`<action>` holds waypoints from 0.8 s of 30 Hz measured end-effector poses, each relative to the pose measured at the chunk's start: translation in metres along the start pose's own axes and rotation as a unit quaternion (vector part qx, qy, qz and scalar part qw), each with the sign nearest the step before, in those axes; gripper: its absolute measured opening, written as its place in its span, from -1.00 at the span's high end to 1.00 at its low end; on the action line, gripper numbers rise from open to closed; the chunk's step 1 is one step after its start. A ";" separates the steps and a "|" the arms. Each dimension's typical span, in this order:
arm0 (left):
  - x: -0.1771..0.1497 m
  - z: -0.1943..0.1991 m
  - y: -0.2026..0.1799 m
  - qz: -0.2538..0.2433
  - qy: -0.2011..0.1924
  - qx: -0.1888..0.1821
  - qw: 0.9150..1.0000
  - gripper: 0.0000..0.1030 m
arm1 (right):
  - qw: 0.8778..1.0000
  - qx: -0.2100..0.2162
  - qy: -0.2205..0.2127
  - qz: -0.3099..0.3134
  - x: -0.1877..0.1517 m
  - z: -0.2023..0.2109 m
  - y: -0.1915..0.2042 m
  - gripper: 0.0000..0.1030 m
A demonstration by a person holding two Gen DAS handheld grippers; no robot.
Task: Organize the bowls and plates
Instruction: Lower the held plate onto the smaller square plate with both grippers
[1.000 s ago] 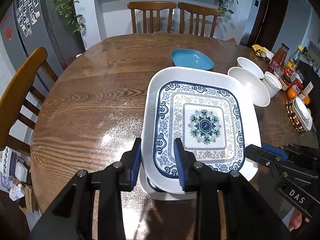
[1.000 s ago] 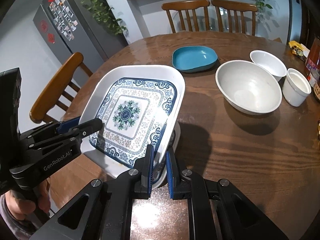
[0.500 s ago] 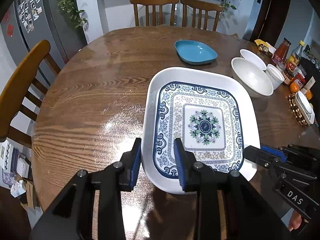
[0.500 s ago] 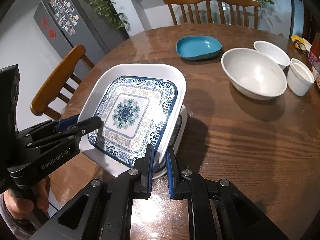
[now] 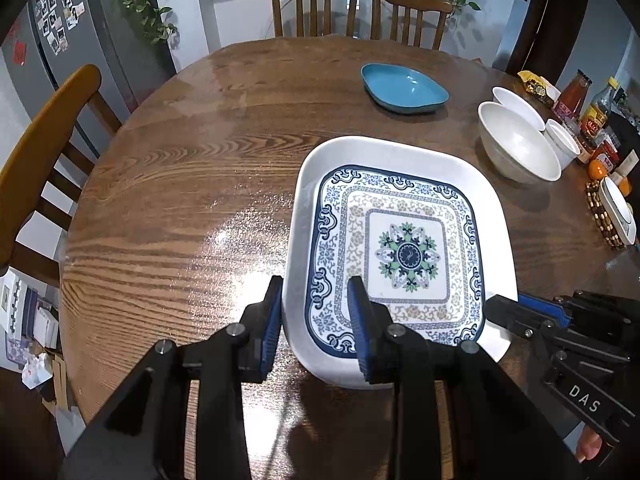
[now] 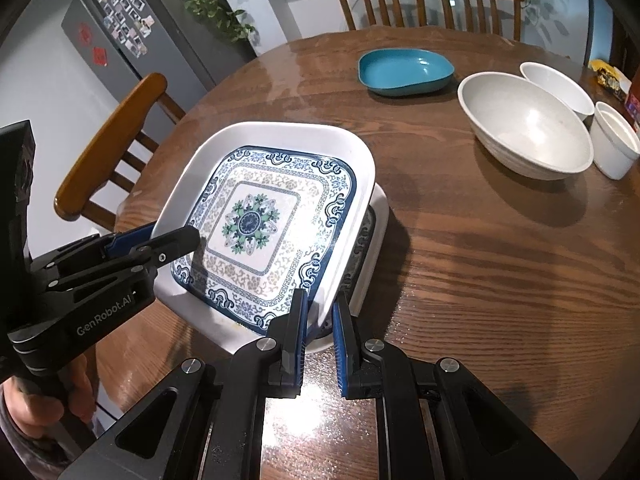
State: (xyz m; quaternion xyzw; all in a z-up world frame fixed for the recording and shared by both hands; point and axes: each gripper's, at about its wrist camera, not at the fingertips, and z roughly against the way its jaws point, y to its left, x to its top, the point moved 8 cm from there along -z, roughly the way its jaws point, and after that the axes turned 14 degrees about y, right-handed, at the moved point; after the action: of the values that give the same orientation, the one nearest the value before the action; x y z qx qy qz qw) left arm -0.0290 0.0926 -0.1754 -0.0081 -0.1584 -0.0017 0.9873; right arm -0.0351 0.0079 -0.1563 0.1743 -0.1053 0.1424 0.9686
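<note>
A square white plate (image 5: pixel 404 240) (image 6: pixel 256 220) with a blue floral pattern hangs tilted just above the wooden table (image 5: pixel 180 200). My left gripper (image 5: pixel 316 312) is shut on its near left rim, and shows from the side in the right wrist view (image 6: pixel 176 240). My right gripper (image 6: pixel 320 320) is shut on the plate's near right rim; its tip (image 5: pixel 508 312) shows in the left wrist view. A second, similar plate (image 6: pixel 378 224) lies on the table right under the held one, mostly hidden, with only its right edge showing.
Farther back are a blue dish (image 5: pixel 404 88) (image 6: pixel 404 70), a large white bowl (image 5: pixel 520 148) (image 6: pixel 524 132), a smaller white bowl (image 5: pixel 516 104) and a white cup (image 5: pixel 564 144). Bottles and jars (image 5: pixel 588 116) crowd the right edge. Wooden chairs (image 5: pixel 36 152) ring the table.
Both grippers have sunk a little with the patterned plate. It now covers the lower plate, whose near edge no longer shows in the left wrist view. The grips are unchanged.
</note>
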 end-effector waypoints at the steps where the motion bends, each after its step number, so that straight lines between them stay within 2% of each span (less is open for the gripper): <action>1: 0.000 -0.001 0.001 0.001 0.001 0.000 1.000 0.45 | 1.000 0.001 0.002 0.000 0.000 -0.002 0.000 0.74; 24: -0.002 -0.017 0.008 0.009 0.022 0.005 1.000 0.45 | 0.999 0.009 0.032 0.000 0.003 -0.020 -0.003 0.74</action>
State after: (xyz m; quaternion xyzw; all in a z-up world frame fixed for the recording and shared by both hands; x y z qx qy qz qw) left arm -0.0253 0.0998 -0.1925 -0.0046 -0.1363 0.0074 0.9906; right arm -0.0282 0.0137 -0.1745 0.1789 -0.0732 0.1488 0.9698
